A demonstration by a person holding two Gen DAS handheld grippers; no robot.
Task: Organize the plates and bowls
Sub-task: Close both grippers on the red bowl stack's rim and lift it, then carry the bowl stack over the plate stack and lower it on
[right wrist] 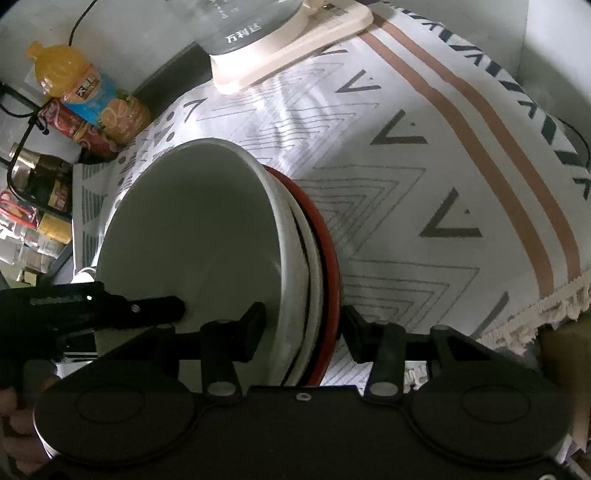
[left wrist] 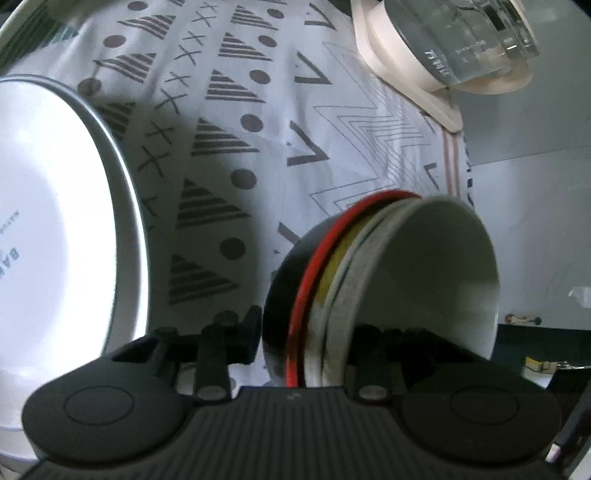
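Beside white plate [left wrist: 55, 221], kettle [right wrist: 251, 26] behind: both grippers [left wrist: 303, 332] [right wrist: 301, 328] straddle bowl stack [right wrist: 207, 258] (grip unclear).

A patterned tablecloth [right wrist: 424, 192] covers the table; cluttered shelves [right wrist: 33, 206], dimly seen, stand beside it.

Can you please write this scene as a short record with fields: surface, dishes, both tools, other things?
surface: patterned tablecloth
dishes: stack of nested bowls, white innermost, red-rimmed outermost; white plate beside it
left tool: fingers astride the stack's rim
right tool: fingers astride the opposite rim
grip: cannot tell whether pads press
other things: glass kettle on cream base; orange drink bottle
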